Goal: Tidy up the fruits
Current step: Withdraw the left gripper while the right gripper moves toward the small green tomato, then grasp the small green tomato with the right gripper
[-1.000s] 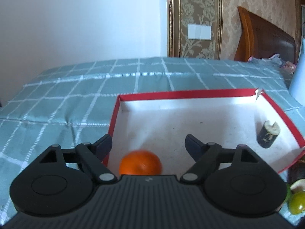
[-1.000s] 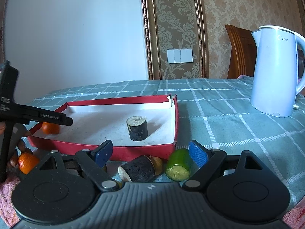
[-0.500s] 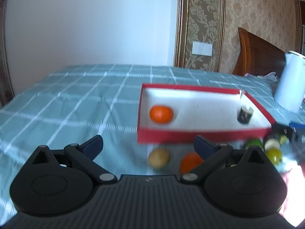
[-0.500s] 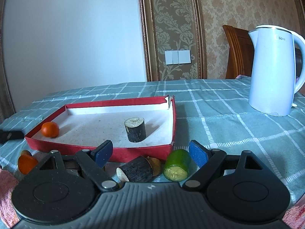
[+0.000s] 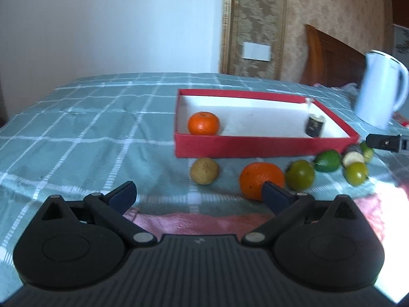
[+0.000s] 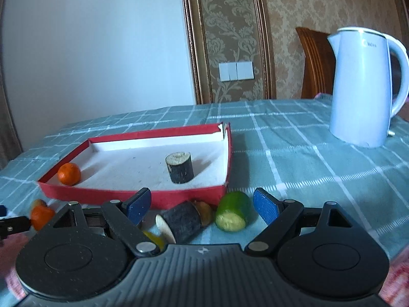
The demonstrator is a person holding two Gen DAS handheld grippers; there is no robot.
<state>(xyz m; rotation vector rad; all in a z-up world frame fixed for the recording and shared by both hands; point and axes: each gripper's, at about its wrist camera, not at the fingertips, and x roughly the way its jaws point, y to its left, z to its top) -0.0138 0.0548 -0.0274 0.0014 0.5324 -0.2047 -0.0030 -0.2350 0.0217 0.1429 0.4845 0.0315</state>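
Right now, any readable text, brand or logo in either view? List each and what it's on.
Kettle: a small grey brand mark near the top, too blurred to read with confidence.
Left tool body: a small embossed emblem at the centre, a symbol, no words.
Right tool body: the same kind of emblem, no words.
Red box, wall switch, tablecloth: no text visible.

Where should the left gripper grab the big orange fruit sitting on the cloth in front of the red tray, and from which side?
Probably across the widest middle of the round orange fruit, coming from the near side. It sits free on the green checked tablecloth, with the green round fruit close on its right, so that finger needs care. The left gripper stands open and empty.
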